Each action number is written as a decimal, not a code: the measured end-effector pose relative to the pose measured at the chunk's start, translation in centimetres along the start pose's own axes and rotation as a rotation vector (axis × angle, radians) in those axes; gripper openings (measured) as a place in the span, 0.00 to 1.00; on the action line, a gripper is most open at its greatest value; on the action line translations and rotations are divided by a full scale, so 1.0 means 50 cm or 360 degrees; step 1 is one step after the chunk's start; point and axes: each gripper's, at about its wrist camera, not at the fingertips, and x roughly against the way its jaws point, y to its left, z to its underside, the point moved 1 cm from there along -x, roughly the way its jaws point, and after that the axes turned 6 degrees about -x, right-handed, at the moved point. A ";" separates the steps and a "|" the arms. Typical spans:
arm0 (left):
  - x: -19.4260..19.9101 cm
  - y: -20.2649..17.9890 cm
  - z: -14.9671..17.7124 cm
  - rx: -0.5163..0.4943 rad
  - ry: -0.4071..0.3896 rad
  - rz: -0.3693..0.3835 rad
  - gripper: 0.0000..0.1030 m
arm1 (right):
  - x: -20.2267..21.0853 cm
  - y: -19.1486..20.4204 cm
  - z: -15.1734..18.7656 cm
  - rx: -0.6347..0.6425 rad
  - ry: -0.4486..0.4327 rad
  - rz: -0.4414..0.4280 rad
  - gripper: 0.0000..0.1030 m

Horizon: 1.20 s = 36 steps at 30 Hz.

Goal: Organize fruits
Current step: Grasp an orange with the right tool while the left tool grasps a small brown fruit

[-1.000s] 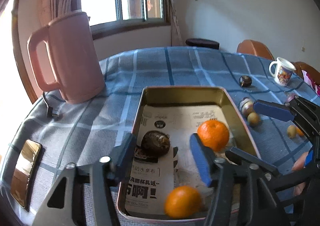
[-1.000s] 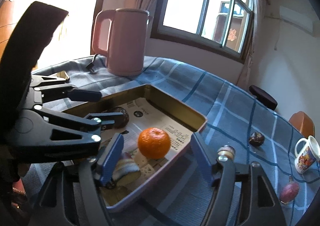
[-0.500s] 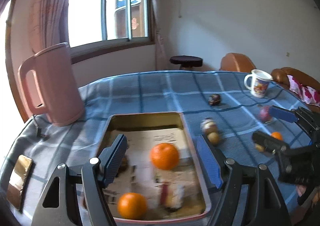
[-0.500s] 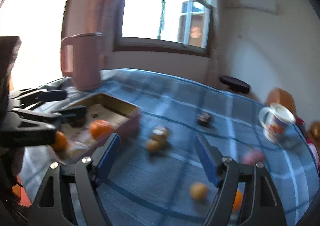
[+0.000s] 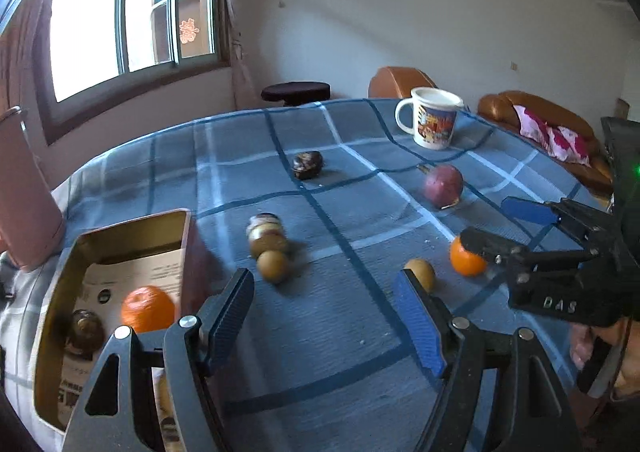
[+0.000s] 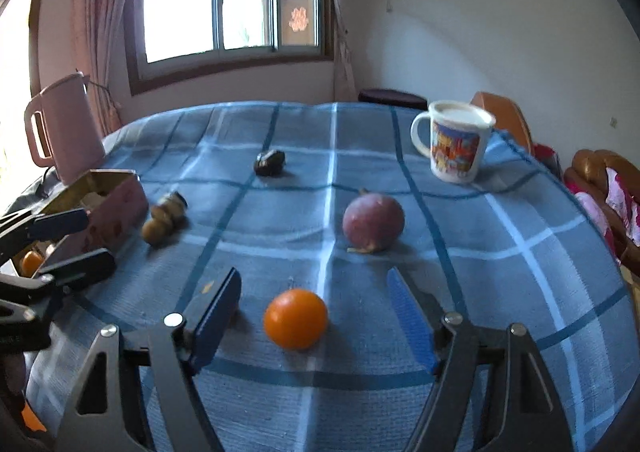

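Observation:
An orange [image 6: 296,318] lies on the blue checked cloth between the fingers of my right gripper [image 6: 314,280]. The jaws are closing and the pads stand clear of the orange. In the left wrist view this gripper [image 5: 508,228] comes in from the right, half hiding that orange [image 5: 466,262]. My left gripper [image 5: 324,316] hangs open over bare cloth, right of the metal tray [image 5: 132,228]. The tray holds another orange [image 5: 148,308] and a dark fruit [image 5: 84,326]. A purple fruit [image 6: 373,219], a dark fruit [image 6: 271,163] and small brown fruits [image 5: 272,266] lie loose.
A printed mug [image 6: 456,143] stands at the far right of the table. A pink jug [image 6: 68,131] stands far left behind the tray. A small yellow-brown fruit [image 5: 420,272] lies by my left gripper's right finger. Chairs and a stool stand beyond the table.
Both grippers have swung right, away from over the tray to the loose fruit on the cloth. The right gripper now straddles an orange.

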 end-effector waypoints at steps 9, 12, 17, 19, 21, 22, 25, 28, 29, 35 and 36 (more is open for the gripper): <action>-0.039 -0.031 -0.010 -0.0030 0.0065 0.0069 0.72 | -0.046 0.001 0.014 0.0020 0.0198 -0.0055 0.51; -0.057 -0.049 -0.010 -0.0058 0.0096 0.0106 0.72 | -0.058 -0.005 0.016 -0.0001 0.0258 -0.0105 0.41; -0.072 -0.073 -0.018 -0.0094 0.0122 0.0172 0.72 | -0.057 -0.010 0.017 -0.0022 0.0268 -0.0122 0.39; -0.080 -0.084 -0.021 -0.0117 0.0135 0.0189 0.72 | -0.047 -0.020 0.015 -0.0061 0.0218 -0.0099 0.39; -0.089 -0.098 -0.024 -0.0137 0.0155 0.0233 0.70 | -0.042 -0.026 0.013 -0.0088 0.0196 -0.0083 0.39; -0.093 -0.099 -0.026 -0.0128 0.0160 0.0247 0.70 | -0.038 -0.031 0.013 -0.0105 0.0182 -0.0059 0.39; -0.107 -0.104 -0.029 -0.0137 0.0197 0.0258 0.68 | -0.034 -0.042 0.011 -0.0157 0.0156 -0.0053 0.39; -0.115 -0.110 -0.029 -0.0145 0.0223 0.0269 0.60 | -0.027 -0.054 0.009 -0.0212 0.0120 -0.0042 0.39; -0.117 -0.115 -0.029 -0.0162 0.0236 0.0258 0.60 | -0.025 -0.058 0.008 -0.0231 0.0112 -0.0041 0.39; -0.139 -0.152 -0.030 -0.0275 0.0309 0.0261 0.38 | -0.021 -0.072 0.006 -0.0291 0.0096 -0.0041 0.39; -0.137 -0.149 -0.031 -0.0263 0.0303 0.0270 0.32 | -0.022 -0.071 0.006 -0.0285 0.0102 -0.0037 0.39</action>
